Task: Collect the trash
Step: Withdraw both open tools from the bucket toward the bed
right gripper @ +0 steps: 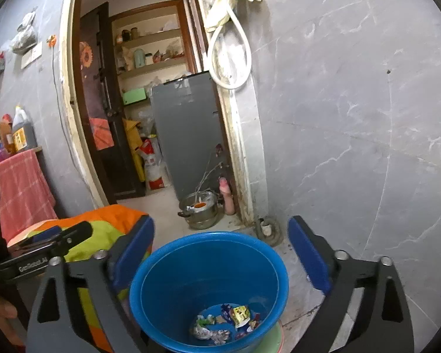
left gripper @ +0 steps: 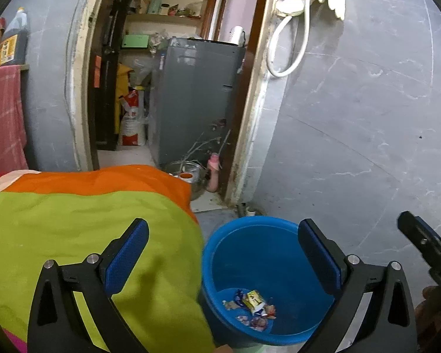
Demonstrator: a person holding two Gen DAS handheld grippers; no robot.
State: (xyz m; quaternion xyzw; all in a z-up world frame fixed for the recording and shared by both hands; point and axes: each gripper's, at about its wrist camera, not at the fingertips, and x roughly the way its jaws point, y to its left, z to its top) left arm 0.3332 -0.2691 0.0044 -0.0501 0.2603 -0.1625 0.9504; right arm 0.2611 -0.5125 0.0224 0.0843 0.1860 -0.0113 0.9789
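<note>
A blue plastic bucket (left gripper: 258,244) stands on the floor beside a bed, with several crumpled wrappers (left gripper: 254,309) lying at its bottom. My left gripper (left gripper: 223,244) hangs above the bucket's left rim, jaws wide apart and nothing between the blue pads (left gripper: 126,259). In the right wrist view the same bucket (right gripper: 208,264) sits straight below my right gripper (right gripper: 220,244), which is open and holds nothing; the wrappers (right gripper: 226,320) show inside. The right gripper's tip (left gripper: 420,244) shows at the right edge of the left wrist view.
A bed with a green and orange cover (left gripper: 88,229) lies left of the bucket. A grey tiled wall (left gripper: 367,117) rises on the right. Behind is a doorway with a grey fridge (left gripper: 197,100), a steel pot (right gripper: 201,210) on the floor, shelves and a pink towel (left gripper: 3,117).
</note>
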